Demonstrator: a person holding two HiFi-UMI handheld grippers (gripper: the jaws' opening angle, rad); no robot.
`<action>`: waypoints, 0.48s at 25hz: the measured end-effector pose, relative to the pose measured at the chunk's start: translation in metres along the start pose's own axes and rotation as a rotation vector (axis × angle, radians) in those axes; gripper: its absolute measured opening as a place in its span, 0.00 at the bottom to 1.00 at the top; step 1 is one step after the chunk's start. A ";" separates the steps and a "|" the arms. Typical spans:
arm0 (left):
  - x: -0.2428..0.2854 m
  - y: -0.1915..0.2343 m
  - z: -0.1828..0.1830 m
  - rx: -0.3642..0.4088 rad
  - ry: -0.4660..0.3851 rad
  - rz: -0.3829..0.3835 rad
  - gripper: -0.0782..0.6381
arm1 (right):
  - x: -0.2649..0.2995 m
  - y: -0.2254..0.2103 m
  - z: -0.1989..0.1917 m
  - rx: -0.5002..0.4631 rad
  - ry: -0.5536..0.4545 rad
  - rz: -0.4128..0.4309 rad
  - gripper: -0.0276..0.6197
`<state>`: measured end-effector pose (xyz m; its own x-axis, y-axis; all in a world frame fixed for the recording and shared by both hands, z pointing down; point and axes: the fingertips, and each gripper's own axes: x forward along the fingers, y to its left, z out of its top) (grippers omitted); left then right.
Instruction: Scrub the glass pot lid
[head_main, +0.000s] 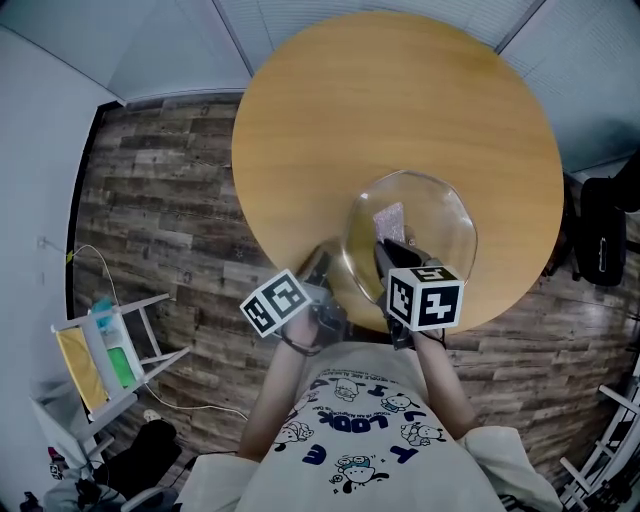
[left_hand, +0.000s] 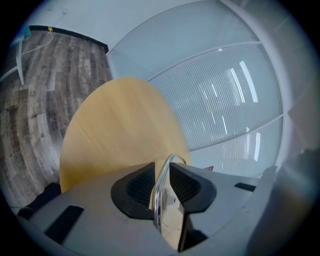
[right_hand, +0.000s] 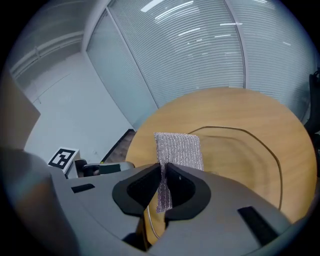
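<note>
Glass lid (head_main: 440, 220), scrub pad (head_main: 390, 218) over table (head_main: 400, 100), rack (head_main: 100, 350) aside

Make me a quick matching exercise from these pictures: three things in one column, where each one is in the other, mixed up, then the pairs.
1. glass pot lid
2. silvery scrub cloth
3. round wooden table

A. pinched in the right gripper
B. lies beneath the lid
C. clamped by its rim in the left gripper

Pairs: 1-C, 2-A, 3-B.
</note>
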<state>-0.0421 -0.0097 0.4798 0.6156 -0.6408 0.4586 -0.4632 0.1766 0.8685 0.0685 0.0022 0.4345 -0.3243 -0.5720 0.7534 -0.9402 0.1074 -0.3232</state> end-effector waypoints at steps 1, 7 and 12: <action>-0.003 -0.006 0.006 0.028 -0.016 -0.008 0.22 | -0.004 0.001 0.006 -0.007 -0.030 -0.001 0.13; -0.013 -0.073 0.034 0.331 -0.093 -0.084 0.22 | -0.032 0.010 0.050 -0.072 -0.219 -0.013 0.13; -0.023 -0.134 0.046 0.651 -0.201 -0.120 0.22 | -0.062 0.014 0.079 -0.107 -0.381 -0.034 0.13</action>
<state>-0.0236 -0.0524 0.3441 0.5854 -0.7653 0.2677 -0.7264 -0.3484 0.5924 0.0832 -0.0254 0.3380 -0.2497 -0.8354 0.4897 -0.9619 0.1556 -0.2250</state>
